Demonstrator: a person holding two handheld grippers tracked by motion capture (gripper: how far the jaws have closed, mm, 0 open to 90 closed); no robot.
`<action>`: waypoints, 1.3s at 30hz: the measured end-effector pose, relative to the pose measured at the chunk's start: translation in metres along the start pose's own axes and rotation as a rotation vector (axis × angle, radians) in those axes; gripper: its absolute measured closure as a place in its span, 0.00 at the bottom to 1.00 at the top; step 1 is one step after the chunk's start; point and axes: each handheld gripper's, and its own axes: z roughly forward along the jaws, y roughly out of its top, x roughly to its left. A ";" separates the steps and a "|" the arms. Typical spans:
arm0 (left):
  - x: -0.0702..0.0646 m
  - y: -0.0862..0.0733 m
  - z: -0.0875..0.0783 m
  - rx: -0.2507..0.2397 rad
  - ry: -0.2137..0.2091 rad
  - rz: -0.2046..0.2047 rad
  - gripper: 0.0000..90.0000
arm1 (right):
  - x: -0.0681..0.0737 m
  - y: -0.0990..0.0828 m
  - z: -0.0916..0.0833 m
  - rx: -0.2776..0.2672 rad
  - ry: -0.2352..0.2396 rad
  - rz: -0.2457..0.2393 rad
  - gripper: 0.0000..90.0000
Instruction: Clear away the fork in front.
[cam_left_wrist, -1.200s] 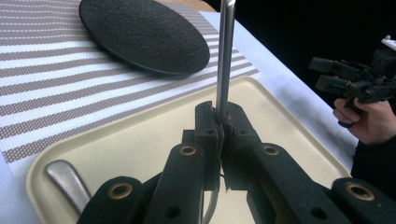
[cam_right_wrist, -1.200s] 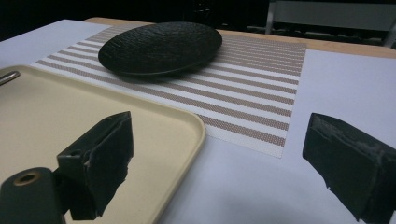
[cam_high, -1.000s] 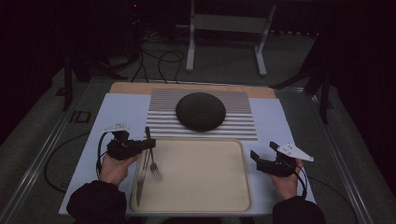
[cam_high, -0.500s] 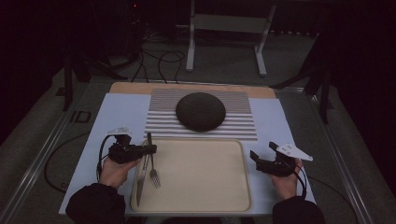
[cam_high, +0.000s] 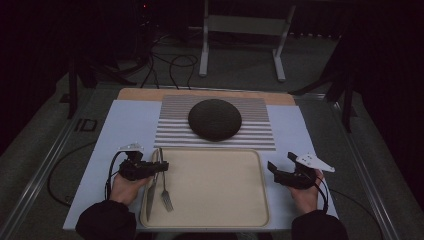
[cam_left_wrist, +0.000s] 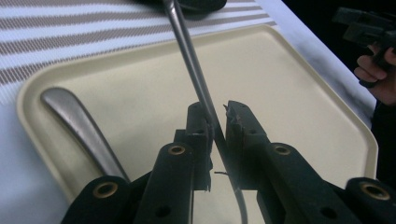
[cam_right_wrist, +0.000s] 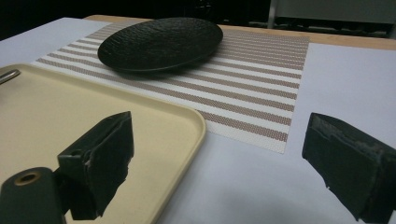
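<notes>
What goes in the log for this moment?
left hand-held gripper: jaws just opening, fork handle between | tray: fork tines down | right hand-held gripper: open

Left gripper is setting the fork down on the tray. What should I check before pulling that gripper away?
1. Left gripper released: ok, the jaws have just been opening; a gap shows beside the fork handle between them.
2. Fork resting fully on tray: cannot tell.
3. Fork beside knife, not across it: ok.
4. Right gripper out of the way: ok, open, beyond the tray's right edge.
</notes>
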 end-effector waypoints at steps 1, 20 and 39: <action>0.000 -0.002 0.001 0.001 -0.003 -0.004 0.88 | 0.000 0.000 0.000 0.000 0.000 0.001 0.10; 0.008 -0.016 0.009 0.001 -0.012 -0.043 0.84 | 0.000 0.000 0.000 0.004 0.004 -0.003 0.10; 0.018 -0.023 0.011 0.003 0.004 -0.084 0.80 | -0.001 0.000 0.000 0.004 0.005 -0.003 0.10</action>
